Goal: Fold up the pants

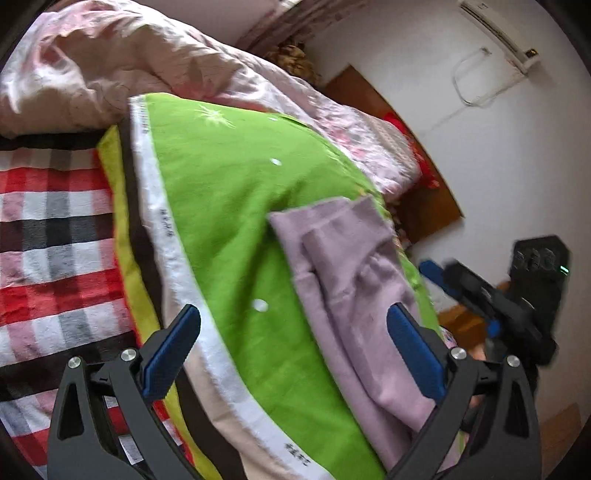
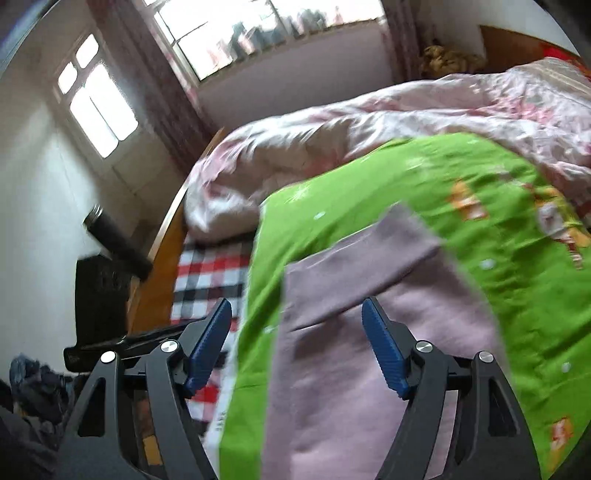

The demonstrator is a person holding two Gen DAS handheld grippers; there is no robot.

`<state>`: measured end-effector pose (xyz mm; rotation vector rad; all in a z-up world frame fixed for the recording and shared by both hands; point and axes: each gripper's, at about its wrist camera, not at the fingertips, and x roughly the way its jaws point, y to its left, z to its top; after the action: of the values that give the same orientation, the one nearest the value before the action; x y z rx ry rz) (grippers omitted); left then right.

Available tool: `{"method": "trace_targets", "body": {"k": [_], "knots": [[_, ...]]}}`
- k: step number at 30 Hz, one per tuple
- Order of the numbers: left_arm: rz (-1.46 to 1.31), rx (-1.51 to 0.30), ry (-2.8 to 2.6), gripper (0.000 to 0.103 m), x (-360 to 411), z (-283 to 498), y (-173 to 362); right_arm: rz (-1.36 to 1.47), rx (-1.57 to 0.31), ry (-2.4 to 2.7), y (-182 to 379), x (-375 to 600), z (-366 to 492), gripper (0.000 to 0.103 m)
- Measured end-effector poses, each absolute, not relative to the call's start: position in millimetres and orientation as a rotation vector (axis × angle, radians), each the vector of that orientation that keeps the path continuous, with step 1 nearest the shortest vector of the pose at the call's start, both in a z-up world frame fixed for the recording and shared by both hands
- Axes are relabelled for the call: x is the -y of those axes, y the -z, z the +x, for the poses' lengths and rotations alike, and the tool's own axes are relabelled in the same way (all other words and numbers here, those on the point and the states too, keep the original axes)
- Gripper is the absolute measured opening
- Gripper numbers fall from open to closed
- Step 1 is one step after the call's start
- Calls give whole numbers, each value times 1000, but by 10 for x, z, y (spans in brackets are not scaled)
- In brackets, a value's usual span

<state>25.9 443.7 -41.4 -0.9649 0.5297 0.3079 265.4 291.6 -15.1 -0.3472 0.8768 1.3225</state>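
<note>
Pants, pale lilac, are seen lying on a green cloth spread over a bed. In the left wrist view they lie along the cloth's right-hand part, with one flap folded over near the far end. In the right wrist view the pants fill the lower middle of the picture, a folded-over band crossing their far end.

Left gripper: jaws stand wide apart, blue pads bare. Nothing is clamped. The right finger is seen over the near part of the pants, the left finger over the cloth's white border; whether either touches the fabric cannot be told.

Right gripper: jaws apart, nothing between the pads but the pants lying beneath. No grip is seen. In the left wrist view the right gripper shows blurred at the bed's right edge, beyond the pants.

A pink quilt is bunched at the far side of the green cloth. A red, white and black checked sheet is exposed left of the cloth. A wooden headboard stands against a white wall. Windows are noted in the right wrist view. Both pictures are blurred.
</note>
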Motion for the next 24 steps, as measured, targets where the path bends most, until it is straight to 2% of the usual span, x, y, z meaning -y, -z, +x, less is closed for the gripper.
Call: {"method": "trace_targets", "body": {"k": [2, 6, 10, 11, 15, 22, 24], "knots": [[-982, -498, -210, 97, -4386, 325, 361, -397, -845, -1236, 145, -2818, 2859, 57], [-930, -504, -153, 91, -4245, 640, 280, -368, -897, -1179, 297, -2673, 3234, 56], [-894, -557, -162, 68, -4212, 969, 364, -392, -913, -1172, 457, -2709, 3317, 54], [-891, -562, -157, 65, -4209, 998, 377, -400, -910, -1183, 483, -2740, 3315, 54], [-871, -629, -209, 65, -4209, 1121, 462, -438, -883, -1216, 517, -2882, 3302, 54], [-877, -637, -226, 65, -4215, 1083, 473, -545, -805, -1309, 478, -3106, 3185, 50], [-876, -653, -223, 56, -4218, 1126, 517, -573, -798, -1321, 495, -3172, 3160, 44]]}}
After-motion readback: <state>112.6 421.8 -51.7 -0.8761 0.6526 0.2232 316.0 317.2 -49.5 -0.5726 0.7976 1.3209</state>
